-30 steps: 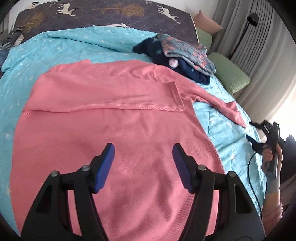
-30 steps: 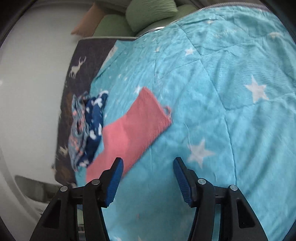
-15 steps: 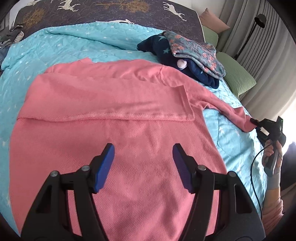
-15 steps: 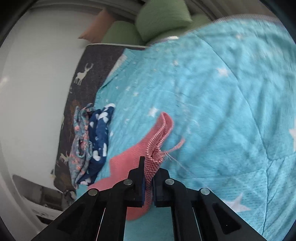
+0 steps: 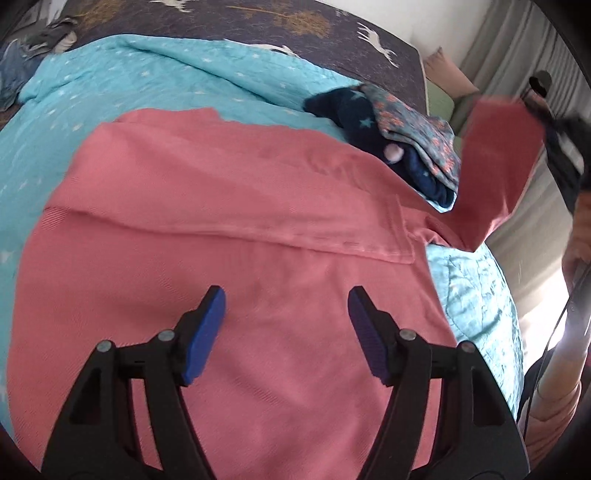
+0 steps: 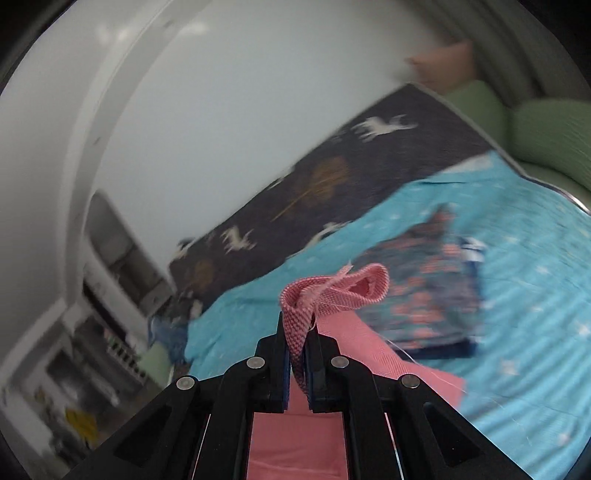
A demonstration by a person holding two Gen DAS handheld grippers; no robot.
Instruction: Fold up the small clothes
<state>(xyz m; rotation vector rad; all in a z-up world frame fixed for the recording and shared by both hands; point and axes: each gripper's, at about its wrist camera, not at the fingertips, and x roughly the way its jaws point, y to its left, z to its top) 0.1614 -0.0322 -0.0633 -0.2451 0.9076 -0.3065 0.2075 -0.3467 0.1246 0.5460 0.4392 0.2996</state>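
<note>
A pink sweater (image 5: 258, 206) lies spread on the turquoise star quilt (image 5: 147, 81), one sleeve folded across its chest. My left gripper (image 5: 286, 295) hovers over the sweater's lower body; its jaws are opening and nothing is between them. My right gripper (image 6: 297, 332) is shut on the ribbed cuff (image 6: 332, 295) of the other sleeve. In the left wrist view that sleeve (image 5: 495, 162) hangs lifted in the air at the right, blurred, with the right gripper (image 5: 554, 125) at its top end.
A pile of folded clothes (image 5: 406, 129), navy with stars under a floral piece, lies just beyond the sweater's shoulder. A dark deer-print sheet (image 5: 258, 22) covers the bed's far end. Green cushions (image 6: 546, 136) and curtains stand beyond the bed's right side. A person's forearm (image 5: 569, 354) is at the right.
The right gripper closed on the sleeve cuff, then swung it up off the quilt while rolling. The left gripper crept forward over the sweater and its jaws widened a little.
</note>
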